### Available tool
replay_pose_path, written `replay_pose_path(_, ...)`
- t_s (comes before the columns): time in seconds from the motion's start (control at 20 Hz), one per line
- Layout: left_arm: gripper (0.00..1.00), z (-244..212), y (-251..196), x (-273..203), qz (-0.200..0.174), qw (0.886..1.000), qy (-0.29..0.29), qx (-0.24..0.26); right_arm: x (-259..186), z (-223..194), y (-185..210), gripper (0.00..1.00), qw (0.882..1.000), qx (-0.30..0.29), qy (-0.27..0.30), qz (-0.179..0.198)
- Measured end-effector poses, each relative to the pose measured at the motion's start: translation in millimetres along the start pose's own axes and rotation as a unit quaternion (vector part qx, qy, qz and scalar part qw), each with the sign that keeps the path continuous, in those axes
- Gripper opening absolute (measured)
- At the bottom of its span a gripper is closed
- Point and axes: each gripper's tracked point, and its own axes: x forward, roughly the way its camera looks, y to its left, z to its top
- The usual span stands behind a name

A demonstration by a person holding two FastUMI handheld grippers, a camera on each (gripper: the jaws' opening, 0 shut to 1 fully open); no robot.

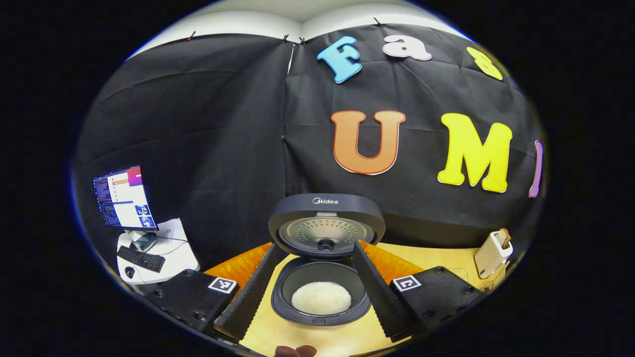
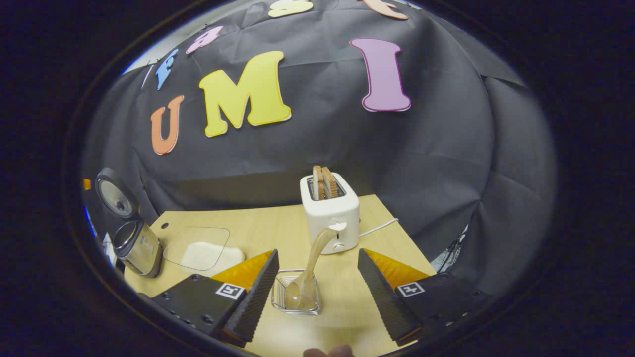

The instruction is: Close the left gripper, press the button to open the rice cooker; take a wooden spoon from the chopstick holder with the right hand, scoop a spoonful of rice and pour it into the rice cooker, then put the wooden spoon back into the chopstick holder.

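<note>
The dark rice cooker (image 1: 322,312) stands with its lid (image 1: 326,220) raised, and white rice (image 1: 321,297) lies in its pot. My left gripper (image 1: 315,248) is open, its fingers spread to either side of the cooker without touching it. In the right gripper view a wooden spoon (image 2: 311,260) stands bowl-down in the clear chopstick holder (image 2: 279,293), handle leaning up toward the toaster. My right gripper (image 2: 317,254) is open around the holder and spoon, both fingers apart from them. The open rice cooker (image 2: 135,248) sits far left, beside a clear tray of rice (image 2: 203,254).
A white toaster (image 2: 331,218) with bread slices (image 2: 325,182) stands just behind the holder, its cord trailing right; the toaster (image 1: 491,254) is also at the table's right. A monitor (image 1: 121,198) and keyboard (image 1: 141,259) sit on a small white stand to the left. Black cloth walls the back.
</note>
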Motion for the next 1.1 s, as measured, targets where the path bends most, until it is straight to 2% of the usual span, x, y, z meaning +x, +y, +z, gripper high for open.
replay_pose_path(0.15,0.98,4,-16,-11,-0.012,1.0,-0.012,0.003,8,-7,-2,0.95,1.0,0.007,0.009,0.001)
replay_pose_path(0.2,0.98,3,-23,-14,-0.016,1.0,-0.014,0.003,12,-10,-2,0.99,1.0,0.007,0.014,0.002)
replay_pose_path(0.3,0.98,1,-37,-18,-0.033,0.999,-0.017,0.008,24,-18,-2,0.95,1.0,0.013,0.027,0.008)
replay_pose_path(0.8,0.98,-8,-54,-36,-0.027,0.999,0.0,0.021,105,-50,8,0.95,0.995,0.035,0.088,0.031)
replay_pose_path(1.1,0.98,-11,-58,-43,-0.022,0.999,0.01,0.027,133,-58,12,0.95,0.992,0.056,0.109,0.039)
